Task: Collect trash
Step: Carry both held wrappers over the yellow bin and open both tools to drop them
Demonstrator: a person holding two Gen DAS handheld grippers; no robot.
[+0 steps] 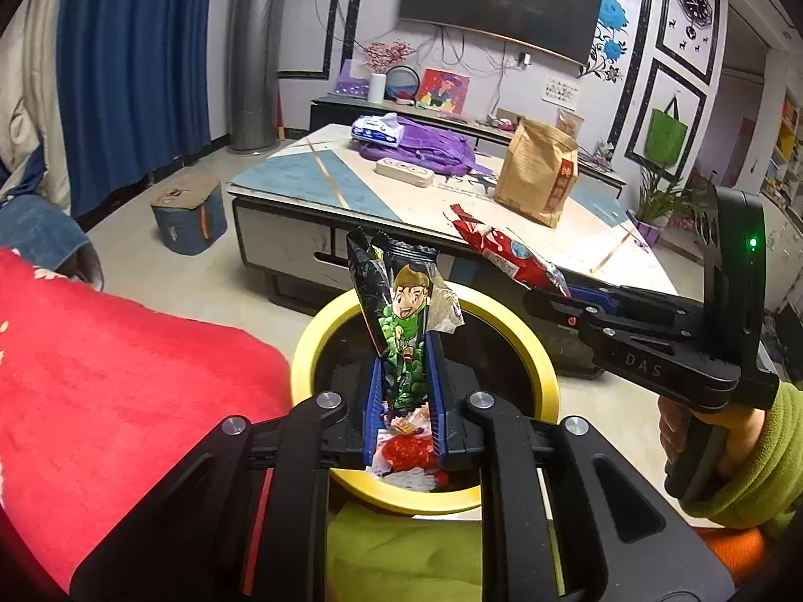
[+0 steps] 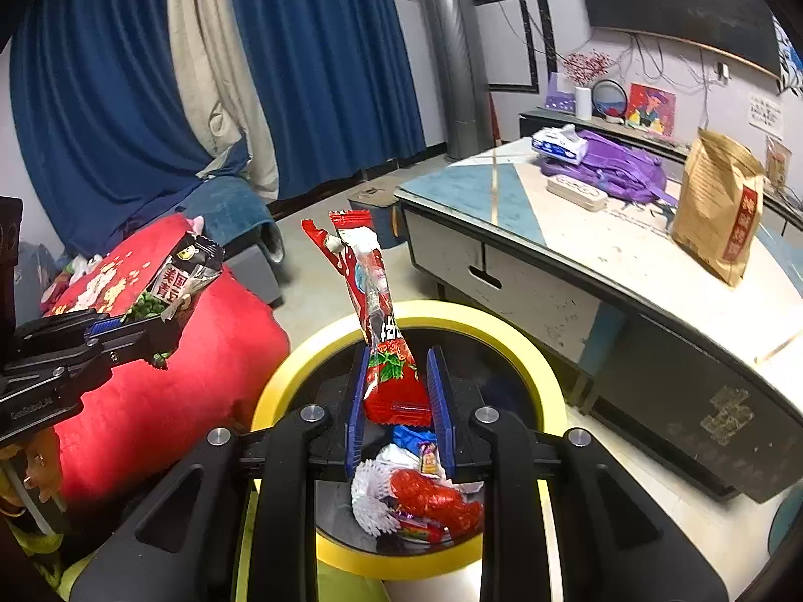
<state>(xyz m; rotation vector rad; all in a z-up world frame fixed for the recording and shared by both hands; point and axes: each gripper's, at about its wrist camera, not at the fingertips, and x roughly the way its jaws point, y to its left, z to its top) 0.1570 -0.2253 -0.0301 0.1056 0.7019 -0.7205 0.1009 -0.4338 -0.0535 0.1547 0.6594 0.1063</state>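
Hovering over round black bin with yellow rim (image 1: pixel 507 318): left gripper (image 1: pixel 405 376) pinched tight on black-and-green cartoon snack wrapper (image 1: pixel 401 331), standing up above bin mouth. Right gripper (image 2: pixel 399 391) clamped on red glossy snack wrapper (image 2: pixel 381 331), just beside. Below both, inside bin: white foam netting (image 2: pixel 374 496), red crumpled wrapper (image 2: pixel 431 499), blue scrap (image 2: pixel 411 436).

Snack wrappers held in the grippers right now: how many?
2. A green-and-black wrapper in the left gripper, a red wrapper in the right gripper, both above the yellow-rimmed bin. More trash lies inside.
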